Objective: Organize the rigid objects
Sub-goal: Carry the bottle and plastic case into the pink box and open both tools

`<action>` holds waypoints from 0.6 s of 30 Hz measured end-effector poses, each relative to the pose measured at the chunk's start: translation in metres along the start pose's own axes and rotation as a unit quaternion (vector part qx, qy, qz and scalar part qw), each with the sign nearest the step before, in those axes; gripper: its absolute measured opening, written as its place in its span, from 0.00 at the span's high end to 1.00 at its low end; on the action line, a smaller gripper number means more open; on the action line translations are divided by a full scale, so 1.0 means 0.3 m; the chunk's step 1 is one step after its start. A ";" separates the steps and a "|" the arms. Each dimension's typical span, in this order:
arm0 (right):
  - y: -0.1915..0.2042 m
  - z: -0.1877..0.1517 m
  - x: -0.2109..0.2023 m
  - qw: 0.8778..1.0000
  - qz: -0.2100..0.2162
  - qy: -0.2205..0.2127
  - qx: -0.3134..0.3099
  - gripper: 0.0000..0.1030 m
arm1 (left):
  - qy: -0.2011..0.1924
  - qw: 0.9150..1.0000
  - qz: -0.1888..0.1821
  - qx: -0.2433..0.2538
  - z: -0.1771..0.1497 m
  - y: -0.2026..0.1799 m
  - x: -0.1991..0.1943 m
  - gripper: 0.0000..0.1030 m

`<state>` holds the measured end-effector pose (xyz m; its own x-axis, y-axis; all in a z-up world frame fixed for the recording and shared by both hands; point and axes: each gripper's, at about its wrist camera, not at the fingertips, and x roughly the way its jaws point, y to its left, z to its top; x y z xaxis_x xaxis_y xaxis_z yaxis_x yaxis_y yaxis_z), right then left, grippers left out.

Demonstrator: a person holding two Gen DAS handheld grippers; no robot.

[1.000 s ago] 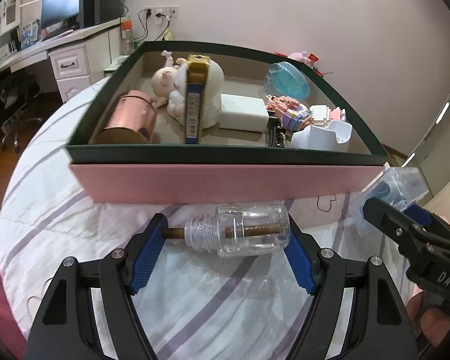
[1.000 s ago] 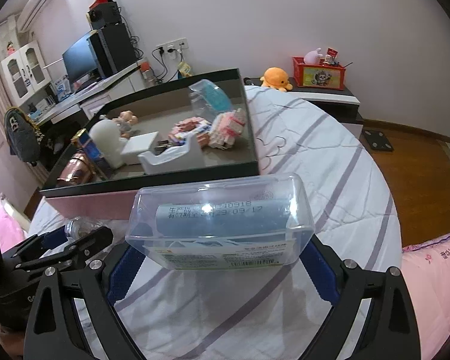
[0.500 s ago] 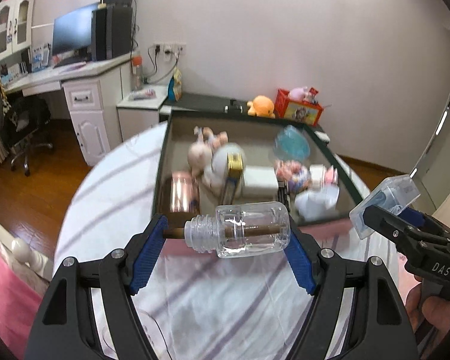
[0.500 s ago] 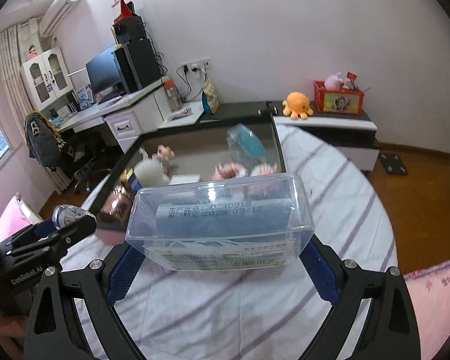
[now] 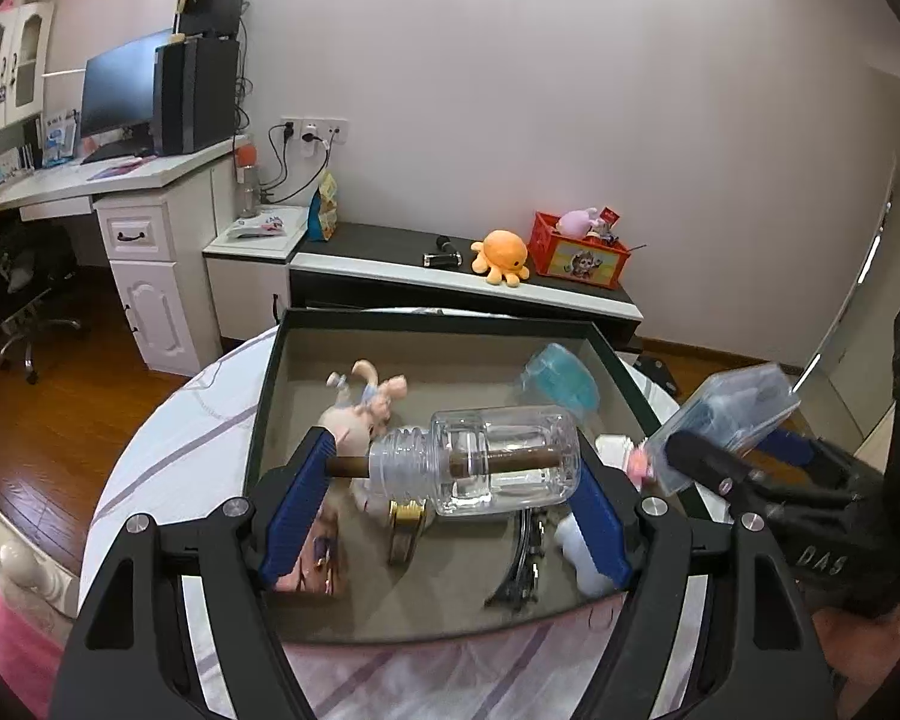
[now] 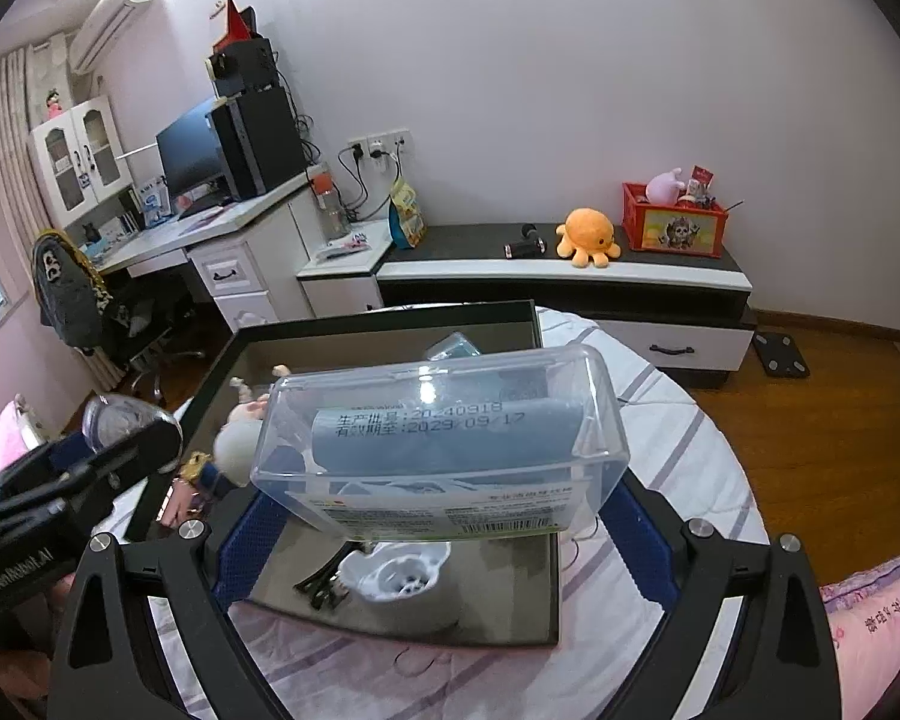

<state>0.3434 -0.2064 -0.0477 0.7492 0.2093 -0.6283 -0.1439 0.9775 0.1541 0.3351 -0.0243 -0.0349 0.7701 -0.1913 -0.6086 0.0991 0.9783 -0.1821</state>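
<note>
My left gripper (image 5: 450,480) is shut on a clear glass jar (image 5: 480,459) with a brown stick through it, held sideways above the dark-rimmed storage box (image 5: 438,318). My right gripper (image 6: 438,516) is shut on a clear plastic case (image 6: 444,438) with a blue roll inside, also hanging over the box (image 6: 390,315). In the left wrist view the right gripper (image 5: 732,468) and its plastic case (image 5: 732,414) show at the right. The left gripper (image 6: 84,468) with the jar's end (image 6: 120,420) appears at the left of the right wrist view.
The box holds a pig figure (image 5: 360,402), a blue dome (image 5: 558,378), a white cup (image 6: 402,582), a black clip (image 5: 522,564) and other small items. It rests on a striped bed (image 6: 678,438). Behind stand a low cabinet (image 5: 468,282) and a desk (image 5: 90,180).
Both grippers have risen with their loads; the view now looks down into the box from above instead of at its pink front wall.
</note>
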 end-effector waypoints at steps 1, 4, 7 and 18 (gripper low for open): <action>-0.002 0.001 0.015 1.000 -0.001 0.003 0.000 0.07 | 0.000 1.000 0.000 0.000 0.012 -0.001 0.015 0.26; -0.008 0.004 0.060 1.000 -0.004 0.013 -0.005 0.07 | -0.001 1.000 0.002 0.001 0.039 -0.002 0.048 0.26; -0.008 0.012 0.099 1.000 -0.002 0.021 -0.007 0.07 | 0.004 1.000 0.006 0.003 0.061 0.001 0.094 0.26; 0.033 0.040 0.234 0.998 -0.010 0.049 -0.029 0.07 | 0.041 0.999 0.022 0.008 0.085 0.024 0.241 0.25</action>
<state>0.4022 -0.1824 -0.0811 0.6860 0.1888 -0.7027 -0.1688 0.9807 0.0988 0.4074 -0.0289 -0.0605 0.7201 -0.1536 -0.6766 0.0774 0.9869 -0.1417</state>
